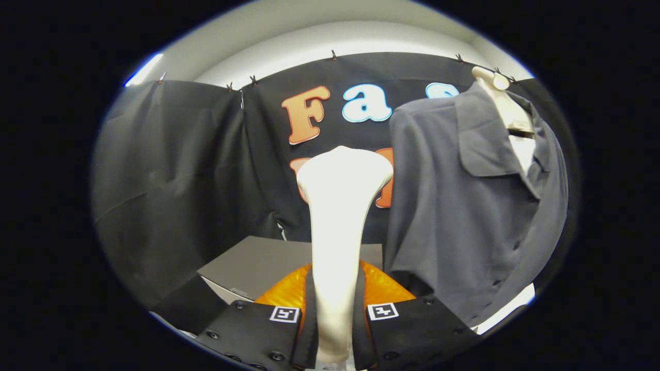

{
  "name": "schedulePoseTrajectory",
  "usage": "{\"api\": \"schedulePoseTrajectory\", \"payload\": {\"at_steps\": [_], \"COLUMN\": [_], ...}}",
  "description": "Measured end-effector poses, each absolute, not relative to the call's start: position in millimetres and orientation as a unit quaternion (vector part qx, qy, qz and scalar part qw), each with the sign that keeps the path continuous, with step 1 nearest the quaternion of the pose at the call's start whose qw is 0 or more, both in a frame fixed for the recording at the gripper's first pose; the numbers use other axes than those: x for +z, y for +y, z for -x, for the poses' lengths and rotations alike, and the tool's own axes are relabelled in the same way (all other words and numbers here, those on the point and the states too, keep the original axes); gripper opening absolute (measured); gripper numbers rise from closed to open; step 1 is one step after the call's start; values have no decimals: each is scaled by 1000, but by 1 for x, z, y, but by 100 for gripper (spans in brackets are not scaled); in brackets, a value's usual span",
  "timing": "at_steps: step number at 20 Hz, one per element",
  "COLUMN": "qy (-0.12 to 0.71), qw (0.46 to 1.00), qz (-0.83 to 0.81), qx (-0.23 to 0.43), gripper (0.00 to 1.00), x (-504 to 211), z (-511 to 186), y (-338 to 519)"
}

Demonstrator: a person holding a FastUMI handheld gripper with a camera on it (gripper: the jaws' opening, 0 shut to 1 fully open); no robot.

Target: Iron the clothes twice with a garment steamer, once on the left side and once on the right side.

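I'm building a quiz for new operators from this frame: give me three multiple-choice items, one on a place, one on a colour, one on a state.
1. Where does the shirt hang, seen from the steamer?
A. to its left
B. to its right
C. directly behind it

2. What colour is the shirt?
A. grey
B. red
C. yellow

3. What is the claw doing?
A. open, holding nothing
B. shut on the steamer's handle
C. shut on the shirt's sleeve

Answers:
1 B, the shirt hangs to the right of the steamer head, apart from it.
2 A, its cloth is a plain grey.
3 B, both fingers press the white handle between them.
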State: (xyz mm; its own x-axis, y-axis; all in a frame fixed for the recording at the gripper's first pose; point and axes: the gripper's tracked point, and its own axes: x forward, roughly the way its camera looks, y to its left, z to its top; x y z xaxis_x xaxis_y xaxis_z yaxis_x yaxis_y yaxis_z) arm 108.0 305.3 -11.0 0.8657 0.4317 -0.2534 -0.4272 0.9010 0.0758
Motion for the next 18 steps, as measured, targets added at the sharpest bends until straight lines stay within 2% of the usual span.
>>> {"api": "schedulePoseTrajectory", "payload": {"at_steps": [7,14,18], "qy": [88,83,86], "qw": [981,989,989], "qz": [-15,-22,-16], "qx": [175,120,115], "gripper": [34,34,34], "x": [32,28,17], "z": [-91,-95,-100], "y": [213,130,114]}}
